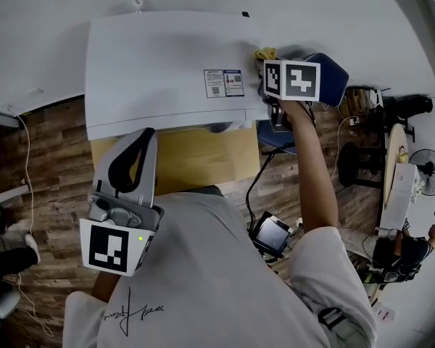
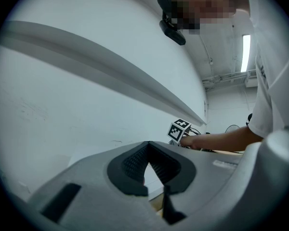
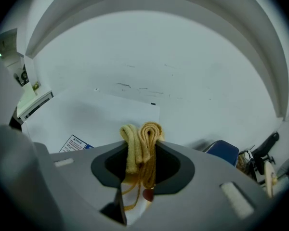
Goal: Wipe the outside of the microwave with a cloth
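Note:
The white microwave (image 1: 167,71) fills the middle of the head view, seen from above, with a blue label (image 1: 223,83) on its top. At its right rear corner my right gripper (image 1: 270,62) is shut on a folded yellow cloth (image 1: 265,53) that rests against the top edge. In the right gripper view the cloth (image 3: 135,148) bulges out between the jaws of that gripper (image 3: 142,146), above the microwave top (image 3: 101,114). My left gripper (image 1: 146,133) hangs low in front of the microwave, shut and holding nothing (image 2: 148,146).
The microwave stands on a wooden cabinet (image 1: 203,158) against a white wall (image 1: 58,20). A blue chair (image 1: 330,78) sits close behind the right gripper. Cables and a small device (image 1: 272,232) lie on the wood floor. A fan (image 1: 428,169) and another person (image 1: 413,249) are at far right.

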`<state>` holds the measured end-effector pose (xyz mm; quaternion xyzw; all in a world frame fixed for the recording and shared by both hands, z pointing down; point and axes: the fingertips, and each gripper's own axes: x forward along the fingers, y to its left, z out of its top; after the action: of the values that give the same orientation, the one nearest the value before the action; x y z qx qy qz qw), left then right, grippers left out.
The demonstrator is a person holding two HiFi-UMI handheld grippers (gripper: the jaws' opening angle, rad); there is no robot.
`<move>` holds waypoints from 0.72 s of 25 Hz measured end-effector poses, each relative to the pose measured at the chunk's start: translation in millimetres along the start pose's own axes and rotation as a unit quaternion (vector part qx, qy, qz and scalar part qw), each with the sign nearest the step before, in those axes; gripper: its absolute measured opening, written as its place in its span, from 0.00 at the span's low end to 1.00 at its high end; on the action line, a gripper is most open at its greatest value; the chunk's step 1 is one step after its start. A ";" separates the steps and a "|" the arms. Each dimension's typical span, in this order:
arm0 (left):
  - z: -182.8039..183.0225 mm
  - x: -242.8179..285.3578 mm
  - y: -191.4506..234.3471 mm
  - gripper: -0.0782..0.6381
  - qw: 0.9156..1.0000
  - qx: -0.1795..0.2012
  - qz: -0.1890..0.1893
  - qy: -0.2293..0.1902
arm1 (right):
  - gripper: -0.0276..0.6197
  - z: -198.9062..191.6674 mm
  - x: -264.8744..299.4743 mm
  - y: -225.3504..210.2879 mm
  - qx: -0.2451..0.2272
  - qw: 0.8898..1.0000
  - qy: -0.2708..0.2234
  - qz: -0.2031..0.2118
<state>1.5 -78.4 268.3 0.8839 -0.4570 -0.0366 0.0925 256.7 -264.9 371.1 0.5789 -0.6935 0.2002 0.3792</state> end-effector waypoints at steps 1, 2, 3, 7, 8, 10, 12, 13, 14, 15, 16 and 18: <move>0.1 -2.1 1.2 0.11 1.000 0.000 0.001 0.000 | 0.23 -0.1 0.1 1.7 0.000 1.000 0.000 -0.003; 0.5 -4.2 2.5 0.11 1.000 -0.001 0.001 -0.001 | 0.23 0.0 0.0 3.0 0.001 1.000 -0.001 -0.006; 1.3 -6.1 4.0 0.11 1.000 -0.003 0.003 -0.003 | 0.23 0.5 -0.2 4.1 0.004 1.000 -0.002 -0.008; 3.0 -14.6 9.8 0.11 1.000 -0.004 0.006 -0.007 | 0.23 2.2 -0.4 10.6 0.015 1.000 -0.006 -0.005; 3.6 -16.6 10.8 0.11 1.000 -0.004 0.007 -0.009 | 0.23 2.1 -0.2 12.4 0.017 1.000 -0.006 -0.005; 4.6 -19.3 13.1 0.11 1.000 -0.008 0.009 -0.010 | 0.23 2.7 -0.2 15.9 0.021 1.000 -0.007 -0.003; 5.3 -21.5 15.4 0.11 1.000 -0.010 0.011 -0.011 | 0.23 4.5 -0.8 20.9 0.024 1.000 -0.009 0.002; 5.8 -22.8 16.7 0.11 1.000 -0.013 0.012 -0.012 | 0.23 5.5 -1.1 24.1 0.025 1.000 -0.010 0.004; 6.5 -24.6 17.7 0.11 1.000 -0.013 0.012 -0.013 | 0.23 6.1 -1.2 27.6 0.023 1.000 -0.011 0.005; 7.0 -26.8 18.7 0.11 1.000 -0.009 0.010 -0.015 | 0.23 6.5 -1.2 31.3 0.021 1.000 -0.012 0.005; 7.3 -29.0 19.7 0.11 1.000 -0.005 0.009 -0.016 | 0.23 6.8 -1.0 35.1 0.017 1.000 -0.013 0.004; 7.2 -32.6 22.0 0.11 1.000 -0.002 0.009 -0.016 | 0.23 8.2 -1.0 41.7 0.014 1.000 -0.014 0.005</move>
<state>-36.0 -65.2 264.9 0.8788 -0.4664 -0.0509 0.0873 214.5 -259.7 371.9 0.5832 -0.6990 0.2033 0.3604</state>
